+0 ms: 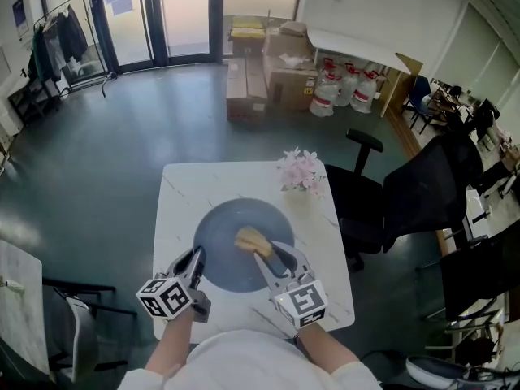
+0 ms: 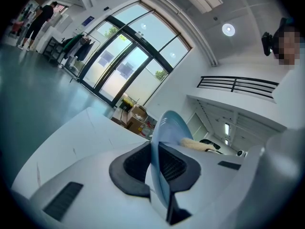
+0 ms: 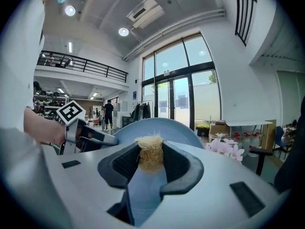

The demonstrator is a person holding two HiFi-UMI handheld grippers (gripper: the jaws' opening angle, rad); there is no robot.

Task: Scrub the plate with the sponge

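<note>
A round blue-grey plate point(image 1: 227, 254) lies on the white table point(image 1: 177, 205). My left gripper point(image 1: 195, 263) is shut on the plate's left rim; in the left gripper view the plate point(image 2: 164, 128) runs edge-on between the dark pads. My right gripper point(image 1: 262, 251) is shut on a tan fibrous sponge point(image 1: 251, 239) that rests on the plate's middle. In the right gripper view the sponge point(image 3: 150, 154) sits pinched between the pads, with the plate point(image 3: 162, 127) behind it and the left gripper point(image 3: 88, 135) at the plate's left edge.
A bunch of pink flowers point(image 1: 299, 170) stands at the table's far right corner, close to the plate. Black office chairs point(image 1: 370, 205) crowd the table's right side. Cardboard boxes point(image 1: 256, 75) are stacked on the floor beyond.
</note>
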